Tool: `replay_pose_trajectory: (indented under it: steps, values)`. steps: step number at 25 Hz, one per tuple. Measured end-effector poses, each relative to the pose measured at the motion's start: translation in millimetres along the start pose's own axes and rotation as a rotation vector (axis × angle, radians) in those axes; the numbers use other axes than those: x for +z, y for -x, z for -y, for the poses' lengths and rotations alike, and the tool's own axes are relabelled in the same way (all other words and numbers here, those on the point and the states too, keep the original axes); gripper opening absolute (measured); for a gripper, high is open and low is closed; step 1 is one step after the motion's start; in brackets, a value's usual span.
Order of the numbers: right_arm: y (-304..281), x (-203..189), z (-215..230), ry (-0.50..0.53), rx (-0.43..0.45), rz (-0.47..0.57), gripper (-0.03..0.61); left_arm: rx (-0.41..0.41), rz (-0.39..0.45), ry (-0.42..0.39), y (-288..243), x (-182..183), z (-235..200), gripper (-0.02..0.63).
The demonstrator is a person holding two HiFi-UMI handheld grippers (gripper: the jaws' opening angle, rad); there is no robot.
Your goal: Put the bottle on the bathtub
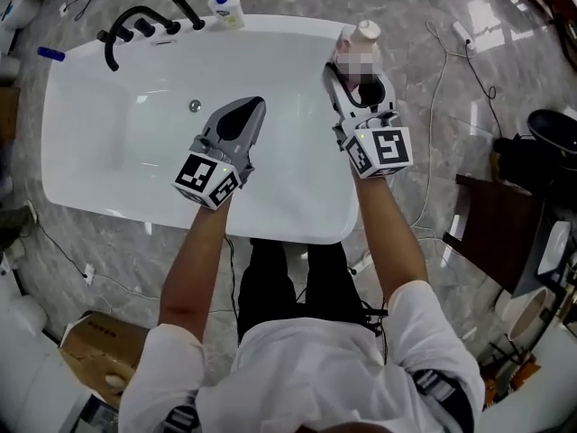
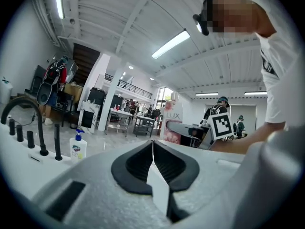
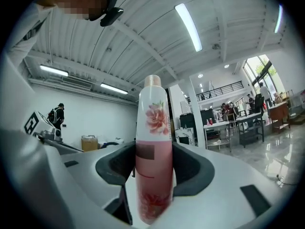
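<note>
Closest to the head cam is the white shirt, with both forearms reaching out over the bathtub [image 1: 270, 23].

The right gripper [image 1: 356, 75] is the one that matters. In its own view the two jaws are clamped on the sides of the pink flowered bottle [image 3: 153, 142], which stands upright with its cap away from the gripper. From the head view the bottle [image 1: 366, 32] sits at the tub's far right corner, right about over the rim. I can't tell from any angle if the base is touching the rim or hanging just above it.

The left gripper [image 1: 251, 106] has its jaws pressed together with nothing between them, and it's parked over the middle of the basin, well apart from the bottle.

So I'd call this the placing step: the bottle is gripped and carried to the rim, but not let go yet. Next I'd ease it down until the base sits flat on the corner ledge, then spread the jaws and back straight out. It's tall and narrow, so nudging it on the way out could tip it into the tub.

The black faucet [image 1: 122, 30] and soap pump [image 1: 225, 5] are at the far left corner, out of the way.
</note>
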State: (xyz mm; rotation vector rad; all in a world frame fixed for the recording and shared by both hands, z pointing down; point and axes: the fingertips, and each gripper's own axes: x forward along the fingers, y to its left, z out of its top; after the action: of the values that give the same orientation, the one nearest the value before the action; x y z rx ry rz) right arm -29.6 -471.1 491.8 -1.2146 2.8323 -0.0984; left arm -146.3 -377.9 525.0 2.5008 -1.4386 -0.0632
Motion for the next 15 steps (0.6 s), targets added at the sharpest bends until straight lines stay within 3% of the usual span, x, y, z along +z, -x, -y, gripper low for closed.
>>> replay_pose_trajectory:
  steps: [6,15]
  values:
    - [-40.6,-50.1,38.9,-0.001,-0.019,-0.021,0.232,0.016,0.032,-0.01,-41.8,-35.7,-35.2,0.019]
    - [-86.5,-114.3,81.5,0.017,-0.01,-0.036,0.232,0.049,0.002,-0.094,-90.6,-71.2,-71.8,0.02]
